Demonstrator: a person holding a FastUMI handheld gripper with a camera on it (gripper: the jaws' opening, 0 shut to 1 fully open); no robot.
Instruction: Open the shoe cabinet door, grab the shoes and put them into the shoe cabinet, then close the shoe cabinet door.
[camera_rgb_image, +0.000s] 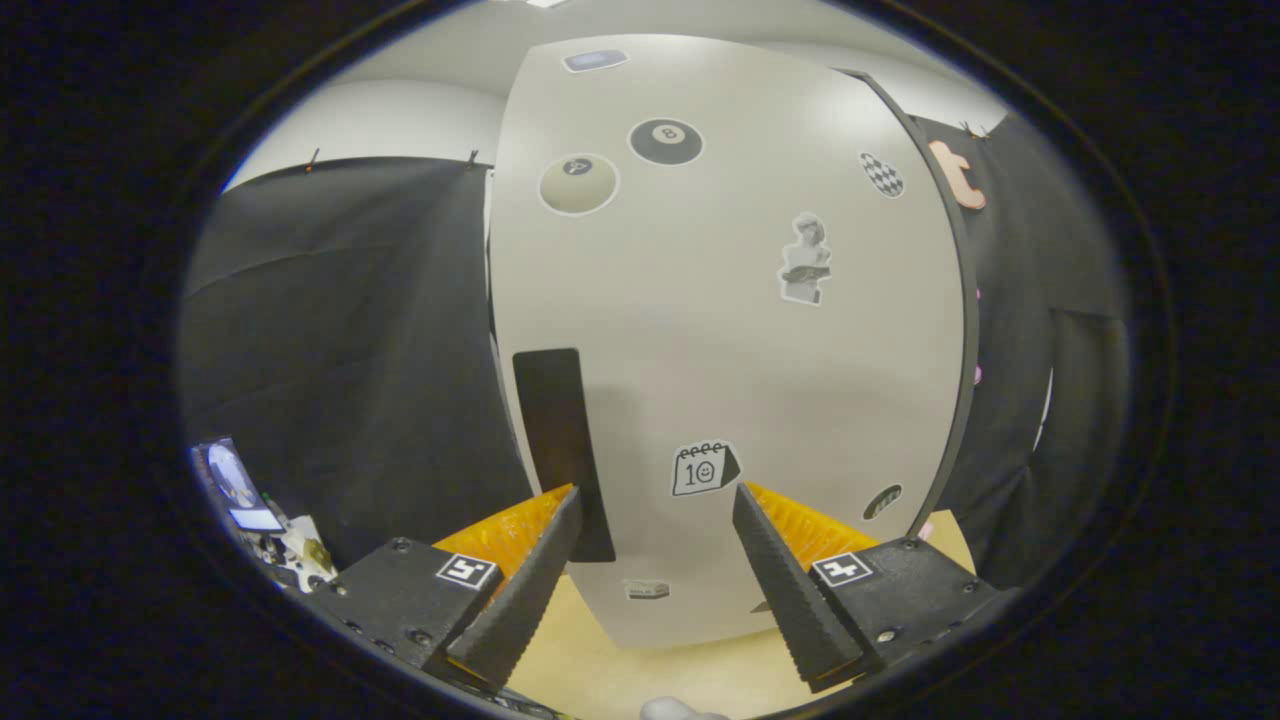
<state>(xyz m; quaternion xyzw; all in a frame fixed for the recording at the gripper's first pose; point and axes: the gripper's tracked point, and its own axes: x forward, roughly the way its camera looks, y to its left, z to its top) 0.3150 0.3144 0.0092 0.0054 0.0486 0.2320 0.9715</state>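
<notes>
The hand-held gripper (655, 495) has its fingers spread apart with nothing between them, pointed at the shoe cabinet door (720, 340) just ahead. The door stands shut on the light wooden desk (600, 670) — a flat, pale, stiff panel dotted with stickers (705, 468). Its smooth face looks slippery and offers no purchase. The dark upright handle strip (562, 440) near its left edge, beside the left finger, seems the place to grip — it should swing lightly.

Black cloth (340, 330) hangs as the booth wall on both sides. White wall (390, 120) rises above it. The floor (600, 670) is pale wood.
</notes>
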